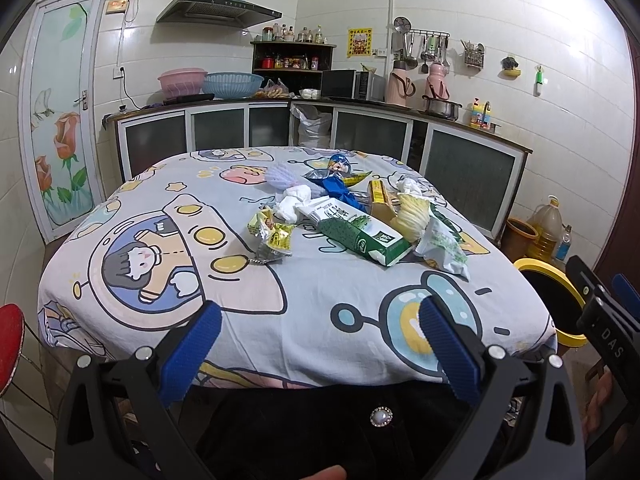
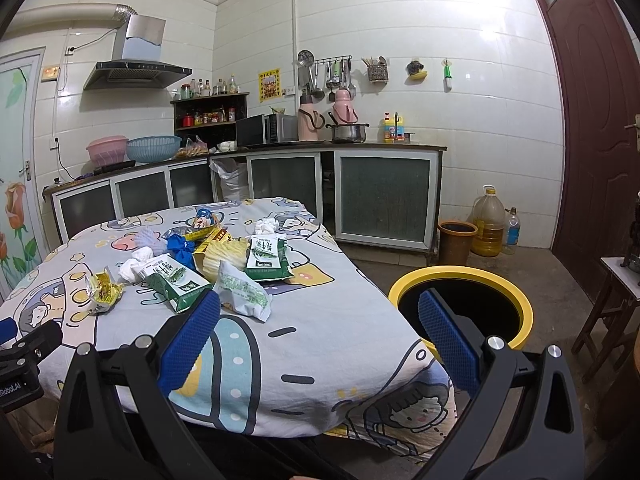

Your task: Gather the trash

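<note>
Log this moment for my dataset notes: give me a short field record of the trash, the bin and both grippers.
surface: table with cartoon cloth
trash: pile of wrappers, green carton, crumpled tissues, yellow packet
bin: yellow-rimmed bin, on the floor at the table's right
left gripper: open, empty, at the near table edge
right gripper: open, empty, between pile and bin
trash collected: none visible in the bin

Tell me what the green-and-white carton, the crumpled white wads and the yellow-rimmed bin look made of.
Green-and-white carton: printed paperboard, likely coated; crisp folded edges, slight sheen.
Crumpled white wads: tissue or paper napkin; soft matte creases.
Yellow-rimmed bin: probably moulded plastic; smooth, evenly coloured rim, dark interior.
</note>
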Action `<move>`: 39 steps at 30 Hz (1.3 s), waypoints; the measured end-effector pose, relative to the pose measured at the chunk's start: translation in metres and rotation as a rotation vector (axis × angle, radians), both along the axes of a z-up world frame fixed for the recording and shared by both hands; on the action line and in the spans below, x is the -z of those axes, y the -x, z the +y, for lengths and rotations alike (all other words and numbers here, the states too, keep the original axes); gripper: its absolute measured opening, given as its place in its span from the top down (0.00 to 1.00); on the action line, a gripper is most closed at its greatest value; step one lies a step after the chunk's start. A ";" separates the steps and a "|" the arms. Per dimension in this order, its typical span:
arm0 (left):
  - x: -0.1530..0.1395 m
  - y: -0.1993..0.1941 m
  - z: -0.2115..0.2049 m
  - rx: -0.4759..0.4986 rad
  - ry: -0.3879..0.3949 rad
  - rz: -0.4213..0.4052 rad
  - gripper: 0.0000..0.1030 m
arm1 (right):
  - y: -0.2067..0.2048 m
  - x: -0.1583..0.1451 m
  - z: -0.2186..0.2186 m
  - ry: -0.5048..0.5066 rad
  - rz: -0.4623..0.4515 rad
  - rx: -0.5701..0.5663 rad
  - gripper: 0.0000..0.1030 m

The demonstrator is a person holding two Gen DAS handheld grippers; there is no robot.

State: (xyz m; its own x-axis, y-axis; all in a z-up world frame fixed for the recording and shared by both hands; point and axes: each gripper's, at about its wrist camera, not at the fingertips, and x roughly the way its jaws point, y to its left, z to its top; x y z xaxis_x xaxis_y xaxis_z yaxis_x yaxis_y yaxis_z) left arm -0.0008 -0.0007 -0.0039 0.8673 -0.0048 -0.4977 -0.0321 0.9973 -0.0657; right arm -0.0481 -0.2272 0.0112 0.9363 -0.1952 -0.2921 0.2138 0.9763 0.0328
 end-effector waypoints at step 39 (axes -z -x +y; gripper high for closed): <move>0.036 -0.046 0.028 0.089 0.155 0.157 0.07 | -0.085 -0.003 -0.049 -0.074 0.099 -0.268 0.07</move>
State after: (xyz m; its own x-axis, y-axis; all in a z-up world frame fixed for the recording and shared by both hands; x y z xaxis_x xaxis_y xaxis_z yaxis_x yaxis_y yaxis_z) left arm 0.0452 0.0274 -0.0399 0.7722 -0.1648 -0.6136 0.0338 0.9751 -0.2192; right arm 0.0371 -0.2760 0.0140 0.9177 0.0807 -0.3891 -0.0459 0.9941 0.0980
